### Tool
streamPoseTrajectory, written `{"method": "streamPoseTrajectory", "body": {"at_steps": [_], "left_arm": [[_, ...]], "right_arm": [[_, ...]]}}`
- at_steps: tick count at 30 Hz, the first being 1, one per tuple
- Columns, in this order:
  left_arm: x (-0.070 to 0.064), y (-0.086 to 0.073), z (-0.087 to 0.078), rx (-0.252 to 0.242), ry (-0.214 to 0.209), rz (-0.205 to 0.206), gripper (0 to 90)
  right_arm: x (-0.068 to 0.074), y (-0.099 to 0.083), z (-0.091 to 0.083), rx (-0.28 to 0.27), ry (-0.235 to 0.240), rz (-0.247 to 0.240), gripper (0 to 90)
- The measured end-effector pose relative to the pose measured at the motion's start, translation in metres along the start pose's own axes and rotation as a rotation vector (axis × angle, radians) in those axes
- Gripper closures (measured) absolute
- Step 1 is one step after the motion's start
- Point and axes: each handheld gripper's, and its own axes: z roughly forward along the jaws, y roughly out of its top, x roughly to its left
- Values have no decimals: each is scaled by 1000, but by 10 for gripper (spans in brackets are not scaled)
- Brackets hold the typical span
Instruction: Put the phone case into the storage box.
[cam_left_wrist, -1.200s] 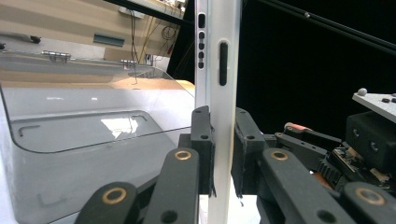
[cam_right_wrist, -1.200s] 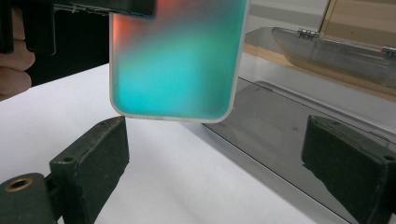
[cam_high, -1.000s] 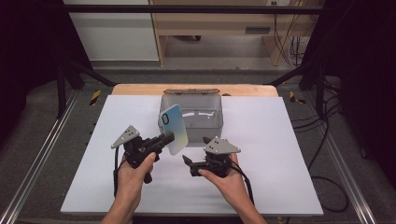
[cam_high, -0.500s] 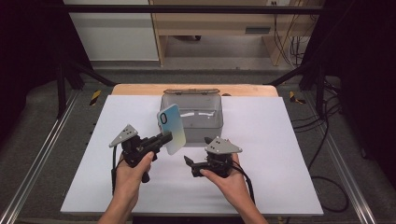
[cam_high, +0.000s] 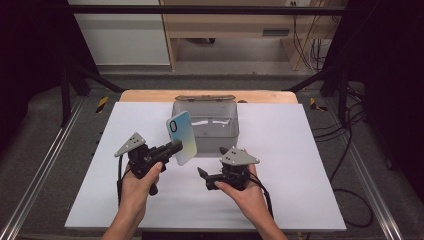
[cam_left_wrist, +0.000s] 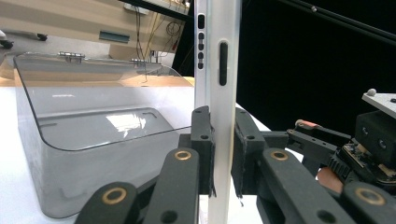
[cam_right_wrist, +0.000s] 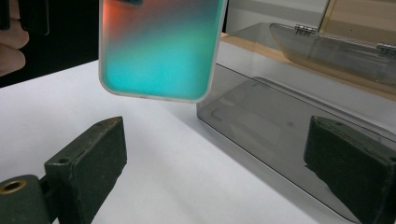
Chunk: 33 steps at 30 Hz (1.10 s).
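Left gripper (cam_high: 175, 148): closed on the phone case (cam_high: 181, 137), jaws clamped flat on both faces near its lower end, as the left gripper view confirms (cam_left_wrist: 218, 154). The case stands upright and clear of the table (cam_high: 300, 200), its blue-green back facing the person. It hangs just in front of the clear grey box (cam_high: 210, 131), at the box's 8 o'clock corner in the high view.

Right gripper (cam_high: 202, 175): open and empty, jaws spread wide, resting low near the table at the case's 4 o'clock. In the right gripper view the bottom edge of the case (cam_right_wrist: 159, 51) sits above and between the spread jaws, with the box (cam_right_wrist: 280, 126) beyond.

Box: lid (cam_high: 204, 97) folded back at 12 o'clock, interior open and apparently empty.

Assessment: the work in hand appears to be carrying the case to the open box and setting it inside.

Recommendations:
- Lift the case enough for its lower edge to clear the near wall of the box before moving toward 12 o'clock; the present height looks marginal.
- Keep the grip steady. The hold is near one end, so the long free end can swing if the wrist turns quickly.
- Tip the case flat above the interior, then lower it and let go only once it rests on the floor of the box.
- Keep the right gripper aside, or use it to steady the box wall if the box slides.

Risk: catching the rim would push the light box along the table.
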Motion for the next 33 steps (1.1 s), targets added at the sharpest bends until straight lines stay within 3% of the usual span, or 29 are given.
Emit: {"method": "streamPoseTrajectory", "body": {"at_steps": [8,15,23,26,28,33], "left_arm": [[7,28,4,29,31,49,810],[15,58,15,56,59,97,810],[19,84,32,80,83,141,810],[21,88,42,91,81,142,810],[22,91,48,94,84,142,810],[26,96,62,108,88,138,810]], "right_arm": [[-6,-1,-12,3,-11,-19,60],[-23,-9,-36,0,-39,-39,53],[-50,-28,-69,-26,-139,-11,113],[-59,-36,-81,-43,-197,-21,134],[-65,-40,-89,-43,-200,-9,122],[-76,-51,-105,-53,-258,-19,132]]}}
